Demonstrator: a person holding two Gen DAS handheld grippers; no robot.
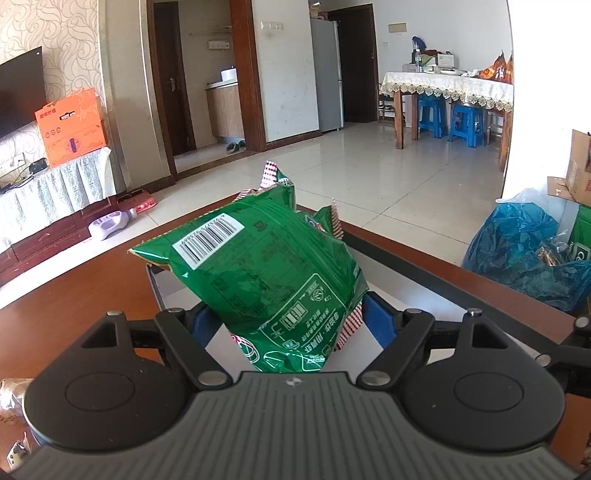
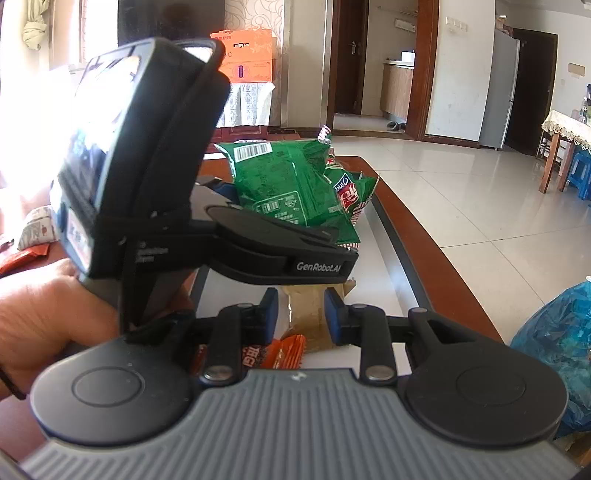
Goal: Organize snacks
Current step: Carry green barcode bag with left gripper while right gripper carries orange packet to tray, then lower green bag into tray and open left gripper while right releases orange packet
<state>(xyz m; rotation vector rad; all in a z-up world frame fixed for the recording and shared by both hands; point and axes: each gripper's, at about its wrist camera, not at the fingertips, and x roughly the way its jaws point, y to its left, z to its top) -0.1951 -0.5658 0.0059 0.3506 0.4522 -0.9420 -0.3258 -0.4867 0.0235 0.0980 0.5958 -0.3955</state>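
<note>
The green snack bag (image 1: 266,273) sits at frame centre between the left gripper (image 1: 291,321)'s spread jaws, over the white tray (image 1: 173,284). Lower centre in the right view, the right gripper (image 2: 301,317) pinches a tan packet (image 2: 308,321)

Pale glossy floor tiles (image 1: 388,173) run to the far wall, bright with daylight. Far left, a dark television (image 1: 18,92) hangs on swirl-patterned wallpaper (image 1: 55,29) above a cloth-draped cabinet (image 1: 51,188) carrying an orange box (image 1: 70,127). Far right, blue stools (image 1: 448,120) sit under a lace-covered dining table (image 1: 447,88); a grey refrigerator (image 1: 327,74) stands between dark doorways.
</note>
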